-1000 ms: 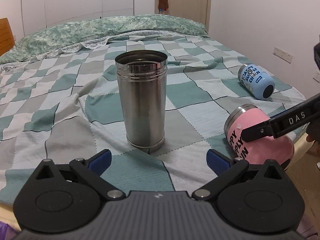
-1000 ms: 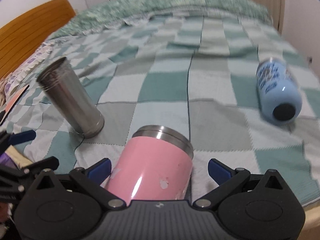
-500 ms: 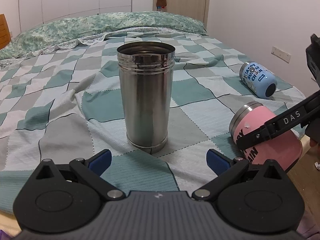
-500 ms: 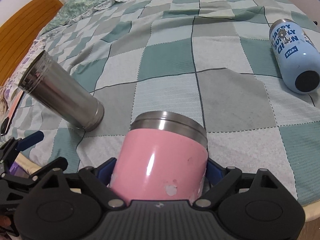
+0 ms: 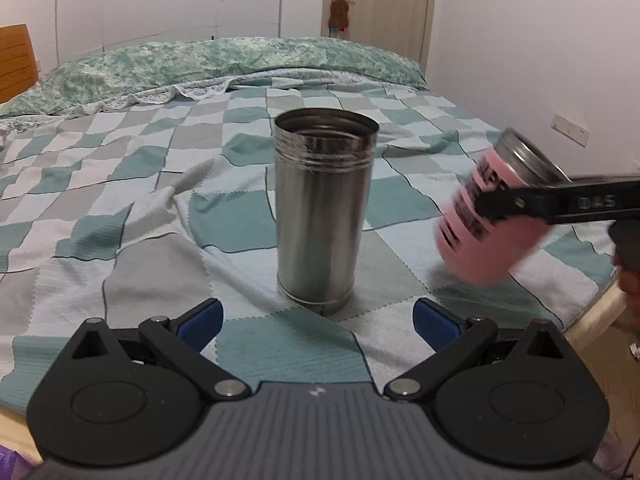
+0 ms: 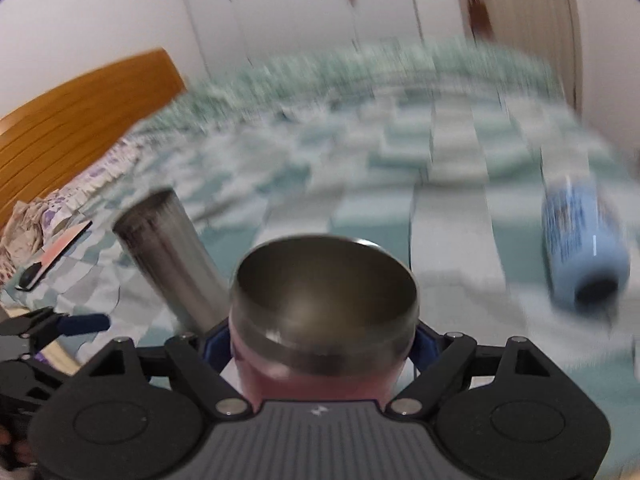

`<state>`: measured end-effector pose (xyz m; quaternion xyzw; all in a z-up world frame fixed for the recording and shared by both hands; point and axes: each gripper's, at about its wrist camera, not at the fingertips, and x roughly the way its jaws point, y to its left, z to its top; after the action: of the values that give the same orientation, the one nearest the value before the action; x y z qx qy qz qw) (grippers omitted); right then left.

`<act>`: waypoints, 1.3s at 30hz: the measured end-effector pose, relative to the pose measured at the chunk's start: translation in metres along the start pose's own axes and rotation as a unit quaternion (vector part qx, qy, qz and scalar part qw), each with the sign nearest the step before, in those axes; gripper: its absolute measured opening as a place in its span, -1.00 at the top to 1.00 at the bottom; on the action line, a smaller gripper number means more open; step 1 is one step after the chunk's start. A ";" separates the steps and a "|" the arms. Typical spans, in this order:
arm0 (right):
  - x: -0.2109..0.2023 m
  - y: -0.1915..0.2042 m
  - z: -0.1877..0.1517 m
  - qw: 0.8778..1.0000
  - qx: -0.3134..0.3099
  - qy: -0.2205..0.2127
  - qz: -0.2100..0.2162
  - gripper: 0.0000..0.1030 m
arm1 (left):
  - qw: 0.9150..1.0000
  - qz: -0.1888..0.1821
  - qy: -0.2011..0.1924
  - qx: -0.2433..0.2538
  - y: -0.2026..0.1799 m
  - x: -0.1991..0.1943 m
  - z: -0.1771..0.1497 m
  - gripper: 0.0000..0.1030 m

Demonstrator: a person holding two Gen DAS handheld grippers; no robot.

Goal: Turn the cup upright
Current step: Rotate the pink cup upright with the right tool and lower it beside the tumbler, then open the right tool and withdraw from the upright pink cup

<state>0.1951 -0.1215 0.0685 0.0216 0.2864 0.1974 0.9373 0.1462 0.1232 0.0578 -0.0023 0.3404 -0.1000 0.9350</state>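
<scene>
My right gripper is shut on the pink cup, whose steel mouth faces the camera. In the left wrist view the pink cup is lifted off the bed at the right, tilted with its rim up and to the right, gripped by a black finger. The tall steel cup stands upright on the bed, mouth up, just beyond my left gripper, which is open and empty. The steel cup also shows in the right wrist view.
A blue cup lies on its side on the checked bedspread at the right. A wooden headboard and a phone-like object are at the left. The bed's edge is close on the right.
The right gripper closed on the pink cup, lifted it off the bed and tilted it so its mouth turns upward. The left gripper stayed open in front of the steel cup.
</scene>
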 end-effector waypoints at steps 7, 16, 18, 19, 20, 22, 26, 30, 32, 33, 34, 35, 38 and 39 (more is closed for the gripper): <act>0.033 0.030 0.010 0.993 -0.089 -0.073 -0.028 -0.63 | 1.000 0.012 -0.002 -0.010 0.005 0.002 0.000 -1.00; 0.066 0.045 -0.012 0.988 -0.139 -0.052 -0.038 -0.64 | 1.000 0.018 0.001 -0.019 0.002 0.006 -0.006 -1.00; 0.066 0.043 -0.008 0.989 -0.134 -0.046 -0.035 -0.64 | 1.000 0.022 -0.003 -0.021 0.000 0.005 -0.006 -1.00; 0.064 0.041 -0.008 0.990 -0.127 -0.044 -0.031 -0.71 | 0.999 0.023 -0.007 -0.023 0.000 0.003 -0.006 -1.00; 0.061 0.039 -0.008 0.992 -0.118 -0.044 -0.030 -0.89 | 0.999 0.024 -0.012 -0.026 -0.002 0.000 -0.006 -1.00; 0.049 0.034 -0.011 0.992 -0.107 -0.061 -0.026 -0.96 | 0.999 0.025 -0.022 -0.027 -0.006 -0.006 -0.007 -1.00; 0.011 0.026 -0.028 0.990 -0.098 -0.104 -0.014 -0.98 | 0.998 0.018 -0.053 -0.031 -0.022 -0.023 -0.010 -1.00; -0.041 0.016 -0.057 0.977 -0.104 -0.181 -0.035 -1.00 | 0.992 0.006 -0.117 -0.053 -0.045 -0.043 -0.020 -1.00; -0.065 0.010 -0.071 0.971 -0.112 -0.207 -0.045 -1.00 | 0.988 0.001 -0.146 -0.058 -0.059 -0.051 -0.028 -1.00; -0.075 0.007 -0.078 0.968 -0.116 -0.216 -0.053 -1.00 | 0.985 0.000 -0.161 -0.058 -0.067 -0.054 -0.034 -1.00; -0.086 0.005 -0.085 0.966 -0.120 -0.222 -0.060 -1.00 | 0.983 0.004 -0.173 -0.054 -0.076 -0.056 -0.040 -1.00; -0.094 0.001 -0.092 0.965 -0.121 -0.225 -0.065 -1.00 | 0.982 0.010 -0.183 -0.049 -0.085 -0.057 -0.047 -1.00; -0.111 -0.012 -0.111 0.966 -0.113 -0.220 -0.077 -1.00 | 0.978 0.020 -0.203 -0.038 -0.105 -0.059 -0.066 -1.00; -0.114 -0.017 -0.118 0.967 -0.108 -0.217 -0.081 -1.00 | 0.977 0.024 -0.207 -0.034 -0.112 -0.060 -0.073 -1.00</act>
<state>0.0504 -0.1891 0.0281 -0.0606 0.0540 0.1414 0.9866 0.0340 0.0297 0.0477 -0.0462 0.1422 -0.0631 0.9867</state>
